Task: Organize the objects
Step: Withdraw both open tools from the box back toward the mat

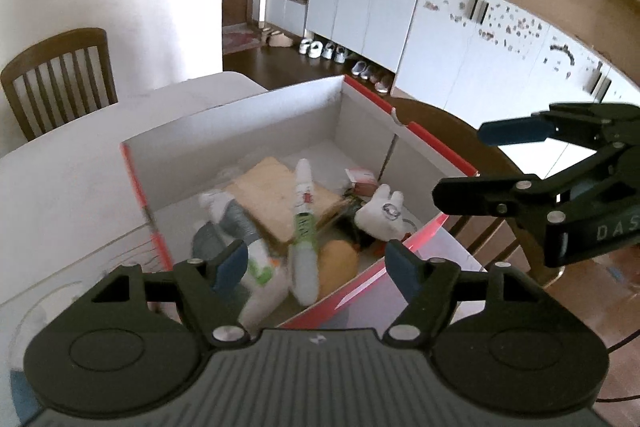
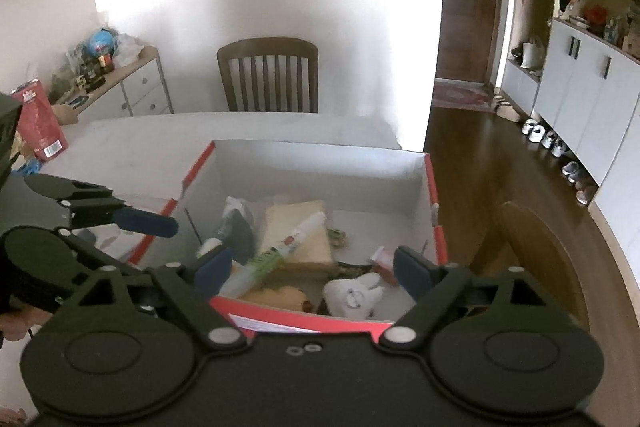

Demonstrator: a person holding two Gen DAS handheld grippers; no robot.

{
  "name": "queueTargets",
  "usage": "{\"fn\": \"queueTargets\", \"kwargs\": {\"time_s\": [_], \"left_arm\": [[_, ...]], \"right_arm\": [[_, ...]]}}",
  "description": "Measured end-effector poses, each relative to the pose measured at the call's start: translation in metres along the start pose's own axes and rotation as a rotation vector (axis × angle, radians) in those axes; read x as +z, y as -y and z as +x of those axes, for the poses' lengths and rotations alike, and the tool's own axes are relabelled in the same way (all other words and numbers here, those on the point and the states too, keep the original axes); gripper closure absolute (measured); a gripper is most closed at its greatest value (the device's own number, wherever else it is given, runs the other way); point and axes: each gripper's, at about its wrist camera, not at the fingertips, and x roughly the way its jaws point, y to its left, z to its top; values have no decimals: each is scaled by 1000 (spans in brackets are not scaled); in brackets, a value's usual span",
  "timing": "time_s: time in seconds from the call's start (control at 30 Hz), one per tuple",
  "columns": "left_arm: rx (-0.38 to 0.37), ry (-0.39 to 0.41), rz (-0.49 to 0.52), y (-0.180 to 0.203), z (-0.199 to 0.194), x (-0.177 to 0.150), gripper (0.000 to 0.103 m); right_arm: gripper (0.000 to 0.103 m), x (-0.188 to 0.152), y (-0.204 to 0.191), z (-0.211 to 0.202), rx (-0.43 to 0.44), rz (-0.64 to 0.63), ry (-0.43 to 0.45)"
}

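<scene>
Both grippers, left and right, are hovering empty with fingers spread over a box holding a tube and plush.

Matt cardboard box, plush tooth toy, wooden chair

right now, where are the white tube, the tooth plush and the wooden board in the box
white tube (image 1: 303, 223), left wrist view, green-labelled middle
tooth plush (image 2: 352, 297), right wrist view, front of its body
wooden board (image 1: 272, 195), left wrist view, bare top face
</scene>
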Motion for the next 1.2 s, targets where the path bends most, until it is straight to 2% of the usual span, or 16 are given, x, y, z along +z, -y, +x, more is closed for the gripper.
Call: {"fn": "queueTargets", "kwargs": {"time_s": [0.27,0.33,0.5,0.97,1.07,1.13,1.2], "left_arm": [[-6,22,-18,-49,-36,-16,28],[0,27,-10,-61,-43,-21,21],[6,19,-11,-96,-52,-37,21],[34,-11,39,-153,-39,-72,18],[55,-9,37,-167,-32,-72,10],[66,-10,28,-176,-25,-71,2],[72,-17,15,-186,-19,-69,2]], "right_arm": [[12,-3,-47,5,-29,36,-11],[12,-5,-59,8,-32,45,-17],[12,-6,-90,15,-41,63,-25],[12,0,-168,40,-49,64,-52],[12,-1,-184,48,-40,51,-69],[12,-2,-194,54,-38,35,-82],[12,-3,-204,61,-39,18,-91]]}}
